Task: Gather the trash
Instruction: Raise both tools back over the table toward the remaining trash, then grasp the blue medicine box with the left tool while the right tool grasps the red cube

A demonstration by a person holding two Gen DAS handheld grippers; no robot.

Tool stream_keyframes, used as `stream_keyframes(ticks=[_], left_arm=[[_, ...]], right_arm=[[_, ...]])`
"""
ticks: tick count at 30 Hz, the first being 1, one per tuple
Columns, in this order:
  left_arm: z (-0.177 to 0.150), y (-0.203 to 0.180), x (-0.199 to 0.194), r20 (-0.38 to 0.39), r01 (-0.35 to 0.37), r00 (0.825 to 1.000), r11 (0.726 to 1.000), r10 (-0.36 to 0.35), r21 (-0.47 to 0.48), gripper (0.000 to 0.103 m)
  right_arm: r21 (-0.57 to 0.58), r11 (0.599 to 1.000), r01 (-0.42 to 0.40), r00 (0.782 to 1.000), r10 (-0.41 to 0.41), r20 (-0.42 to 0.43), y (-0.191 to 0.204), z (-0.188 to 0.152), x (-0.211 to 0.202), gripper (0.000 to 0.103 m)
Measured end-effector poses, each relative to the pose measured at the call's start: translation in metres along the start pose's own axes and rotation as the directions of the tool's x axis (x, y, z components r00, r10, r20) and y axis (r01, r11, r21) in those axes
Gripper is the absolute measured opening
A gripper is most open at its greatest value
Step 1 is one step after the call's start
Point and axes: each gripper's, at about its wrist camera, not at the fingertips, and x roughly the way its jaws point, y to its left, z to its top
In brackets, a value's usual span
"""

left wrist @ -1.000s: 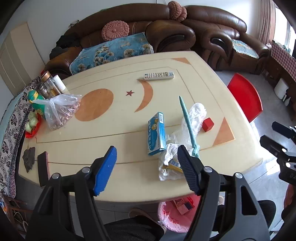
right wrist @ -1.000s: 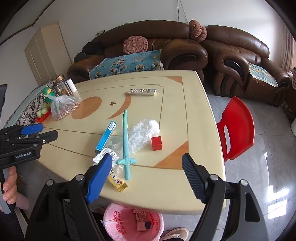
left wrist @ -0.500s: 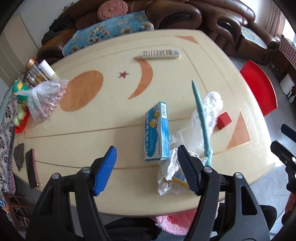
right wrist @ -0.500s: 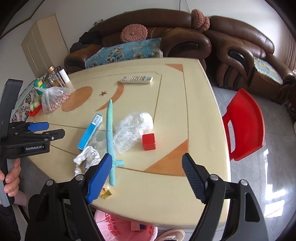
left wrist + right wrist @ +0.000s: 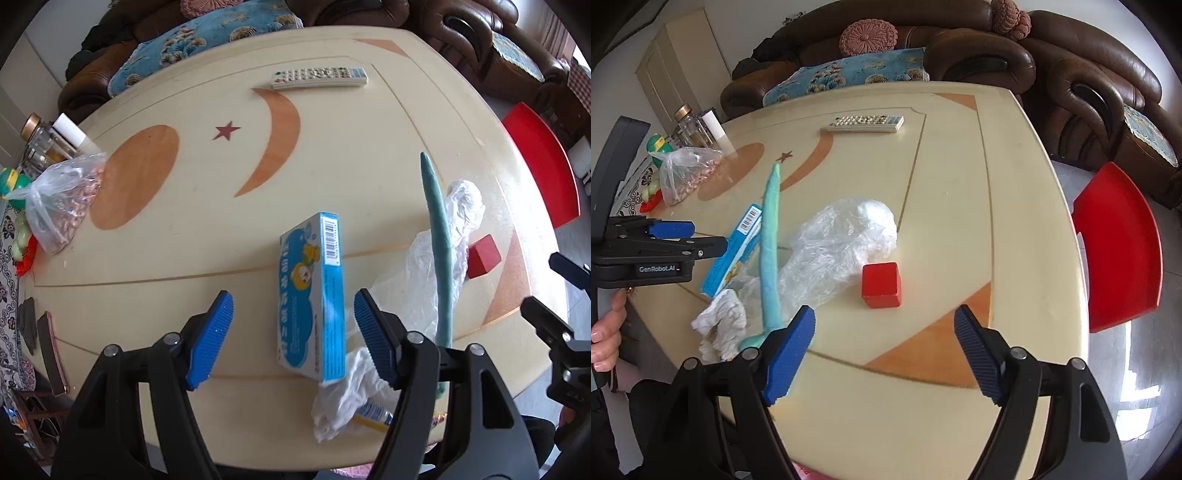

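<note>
A blue carton point(image 5: 314, 295) lies on the cream table point(image 5: 184, 258), between the open jaws of my left gripper point(image 5: 291, 325), which hovers above it. Crumpled white paper point(image 5: 343, 398) and a small yellow wrapper point(image 5: 373, 415) lie at the carton's near end. A clear plastic bag point(image 5: 834, 254) lies under a teal toy sword point(image 5: 770, 243). A red cube point(image 5: 881, 285) sits just beyond my open, empty right gripper point(image 5: 884, 339). The carton also shows in the right wrist view point(image 5: 738, 251), with the left gripper point(image 5: 670, 236) over it.
A remote point(image 5: 319, 76) lies at the far side. A bag of nuts point(image 5: 62, 210), jars point(image 5: 37, 144) and toys stand at the left edge. A phone point(image 5: 51, 350) lies near the left corner. A red chair point(image 5: 1119, 243) stands to the right, sofas behind.
Both grippers have moved forward and down over the table. The left one now straddles the blue carton; the right one has closed in on the red cube. Both stay open.
</note>
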Motion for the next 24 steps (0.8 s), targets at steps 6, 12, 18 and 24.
stream_keyframes(ticks=[6, 12, 18, 24], left_arm=[[0.007, -0.008, 0.013, -0.007, -0.012, 1.0, 0.999, 0.013, 0.034, 0.067], [0.011, -0.004, 0.024, -0.018, 0.007, 1.0, 1.0, -0.007, 0.03, 0.067], [0.014, 0.001, 0.035, -0.036, 0.017, 0.999, 1.0, -0.016, 0.023, 0.067], [0.012, 0.006, 0.044, -0.055, 0.046, 0.997, 0.999, -0.046, 0.009, 0.053]], right_arm=[[-0.061, 0.998, 0.02, 1.0, -0.02, 0.006, 0.005, 0.002, 0.024, 0.076], [-0.095, 0.995, 0.037, 0.999, -0.038, -0.009, 0.005, 0.002, 0.049, 0.064], [-0.08, 0.996, 0.029, 0.999, -0.03, -0.013, -0.001, 0.001, 0.063, 0.059], [-0.083, 0.996, 0.027, 1.0, -0.027, 0.004, 0.001, 0.003, 0.071, 0.058]])
